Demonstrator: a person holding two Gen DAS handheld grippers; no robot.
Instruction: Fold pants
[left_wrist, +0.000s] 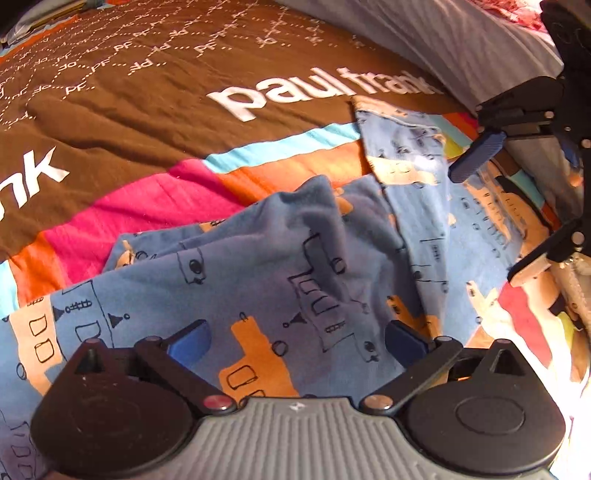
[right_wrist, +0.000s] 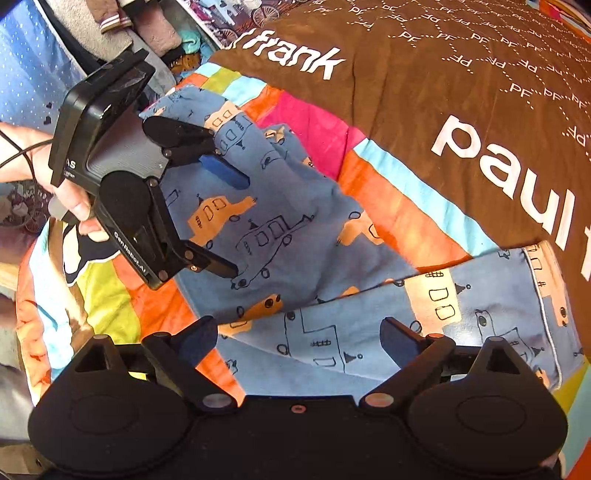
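I see the pants (left_wrist: 280, 280) lying on the bedspread (left_wrist: 147, 122), blue fabric printed with orange and outlined vehicles, filling the lower centre of the left wrist view. The cloth bunches into a soft ridge in the middle of that frame, and a flatter part runs toward the upper right, where one edge shows a pale hem. My left gripper (left_wrist: 295, 338) sits at the bottom of its own view with both blue pads spread wide, one at lower left and one at lower right; the fabric lies beneath the gap, and neither pad presses on it, so the tool is released. In the right wrist view the pants (right_wrist: 295, 236) spread from the upper left toward the lower right, one leg stretching along the lower right of the frame to a hemmed end. My right gripper (right_wrist: 299, 339) is at the bottom of that frame, its jaws likewise apart and clamping nothing, cloth showing between them. From this side I also see the left gripper (right_wrist: 231, 221) at the left of the frame, gripped by a hand (right_wrist: 70, 199), its fingers parted over the upper part of the pants. The bedspread (right_wrist: 424, 92) is brown with white lettering and bands of pink, orange and light blue along its edge.
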